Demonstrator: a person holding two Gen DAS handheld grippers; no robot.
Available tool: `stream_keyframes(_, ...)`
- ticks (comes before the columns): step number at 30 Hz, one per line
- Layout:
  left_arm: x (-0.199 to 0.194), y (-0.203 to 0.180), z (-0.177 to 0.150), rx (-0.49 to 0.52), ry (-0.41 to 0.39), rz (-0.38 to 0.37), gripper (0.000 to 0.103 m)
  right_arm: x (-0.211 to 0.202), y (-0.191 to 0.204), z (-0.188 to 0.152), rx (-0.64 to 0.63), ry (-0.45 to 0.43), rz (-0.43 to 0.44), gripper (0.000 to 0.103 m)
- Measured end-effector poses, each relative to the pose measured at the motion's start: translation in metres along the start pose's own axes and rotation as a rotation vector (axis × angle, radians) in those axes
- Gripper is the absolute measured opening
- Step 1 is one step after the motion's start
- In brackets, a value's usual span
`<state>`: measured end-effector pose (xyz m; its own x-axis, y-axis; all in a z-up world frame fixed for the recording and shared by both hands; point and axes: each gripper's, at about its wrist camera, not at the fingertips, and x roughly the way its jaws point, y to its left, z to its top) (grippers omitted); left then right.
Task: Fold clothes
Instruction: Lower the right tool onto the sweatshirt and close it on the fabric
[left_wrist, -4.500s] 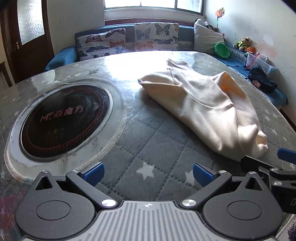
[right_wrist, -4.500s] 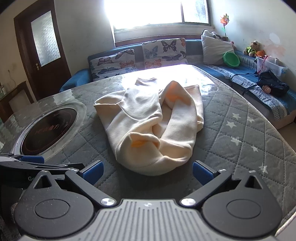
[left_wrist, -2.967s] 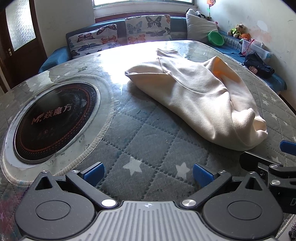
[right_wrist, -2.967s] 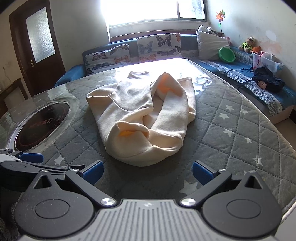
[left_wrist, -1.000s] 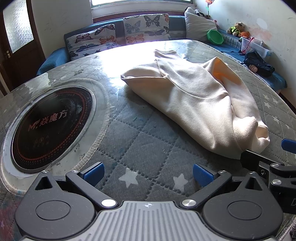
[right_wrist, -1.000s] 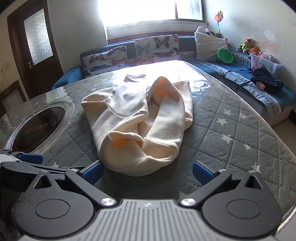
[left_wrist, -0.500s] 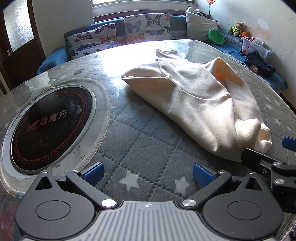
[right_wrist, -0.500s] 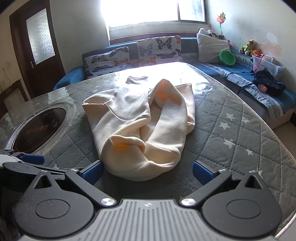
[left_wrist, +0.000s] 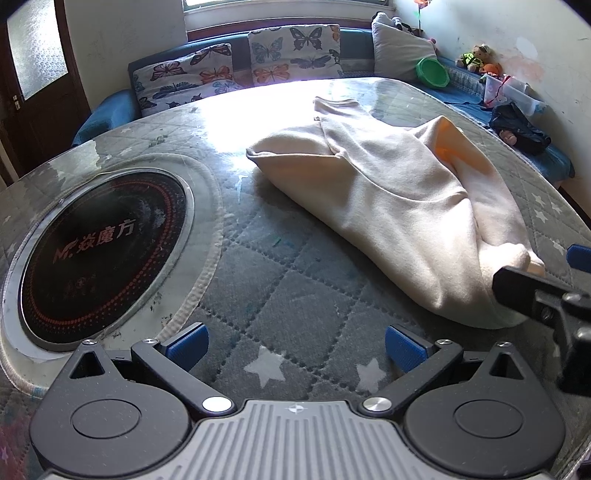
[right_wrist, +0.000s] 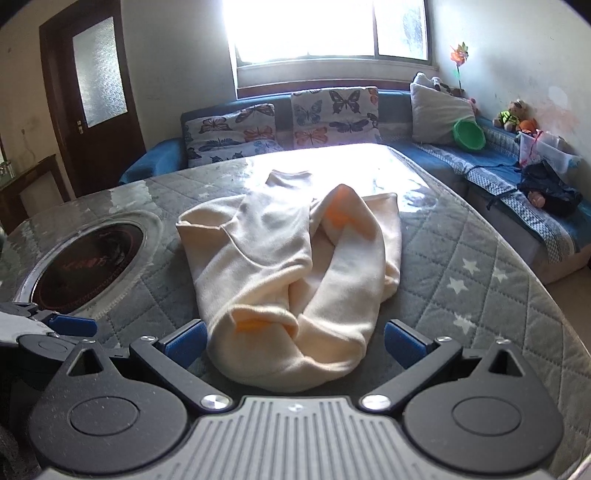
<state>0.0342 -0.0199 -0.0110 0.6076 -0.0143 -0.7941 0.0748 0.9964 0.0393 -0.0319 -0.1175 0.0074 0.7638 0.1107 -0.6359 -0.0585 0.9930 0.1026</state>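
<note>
The cream garment (right_wrist: 291, 266) lies bunched in a loose heap on my quilted grey table (right_wrist: 480, 280), its near end between the spread fingers of my right gripper (right_wrist: 293, 338), which is wide open and grips nothing. My left gripper (left_wrist: 295, 341) is just as wide open and empty, over bare quilt just left of the heap. A round black cooktop (left_wrist: 99, 251) is set into the table further left.
</note>
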Motion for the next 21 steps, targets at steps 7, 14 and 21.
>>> stream_keyframes(7, 0.000, 0.005, 0.004, -0.004, -0.009, 0.005, 0.103, 0.006, -0.005, 0.008, -0.006, -0.010, 0.033, 0.103)
stream_keyframes(14, -0.001, 0.019, 0.011, -0.038, -0.023, 0.022, 0.103, 0.013, -0.007, 0.023, -0.036, -0.030, 0.052, 0.097)
stream_keyframes(21, -0.003, 0.034, 0.022, -0.062, -0.047, 0.045, 0.103, 0.038, -0.013, 0.036, -0.022, 0.003, 0.076, 0.088)
